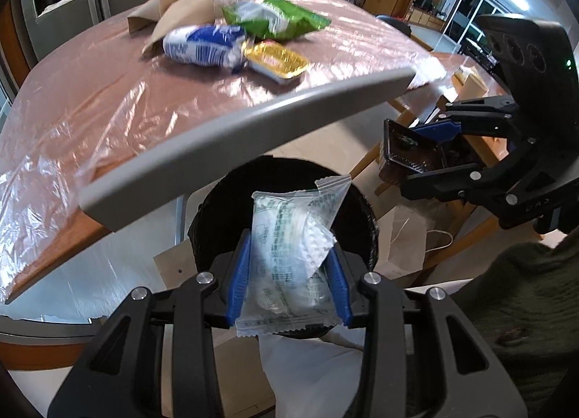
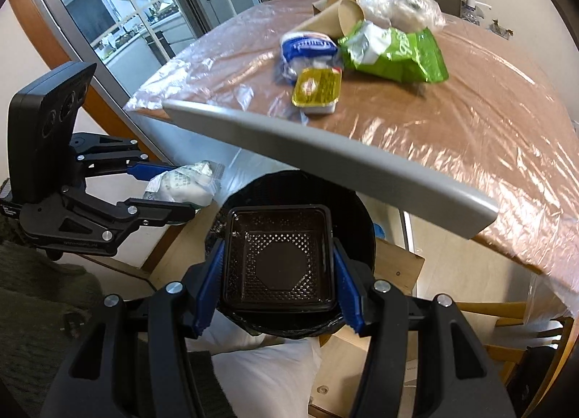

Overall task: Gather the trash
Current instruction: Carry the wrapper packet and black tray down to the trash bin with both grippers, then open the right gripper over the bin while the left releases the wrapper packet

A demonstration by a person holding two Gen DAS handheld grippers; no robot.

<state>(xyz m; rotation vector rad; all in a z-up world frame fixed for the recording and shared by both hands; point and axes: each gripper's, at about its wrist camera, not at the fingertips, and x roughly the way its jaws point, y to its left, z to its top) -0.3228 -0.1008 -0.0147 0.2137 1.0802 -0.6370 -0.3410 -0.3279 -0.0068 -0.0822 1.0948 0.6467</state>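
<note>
Our left fingers [image 1: 239,273] are clamped on a clear printed wrapper [image 1: 289,255] at the lower centre of the left wrist view, one blue pad on each side; its long axis runs up the frame, its upper corner pointing toward the upper right, and it hangs over the mouth of the black bin [image 1: 213,208]. Our right fingers [image 2: 347,288] grip a dark plastic tray [image 2: 278,259] by its two side walls at the lower centre of the right wrist view; the tray is nearly square, its open side facing the camera, and it sits above the same bin [image 2: 362,212]. A grey bar [image 2: 325,157] crosses each view diagonally above the bin. On the film-covered surface [image 2: 470,121] in the upper part of the frames we count five kinds of litter in one cluster: two brown paper cups [image 2: 347,13] lying on their sides, one green bag [image 2: 401,52], one blue-and-white wrapper [image 2: 307,45], one gold-lidded tub [image 2: 318,89], and one crumpled clear plastic bundle [image 2: 401,5].
</note>
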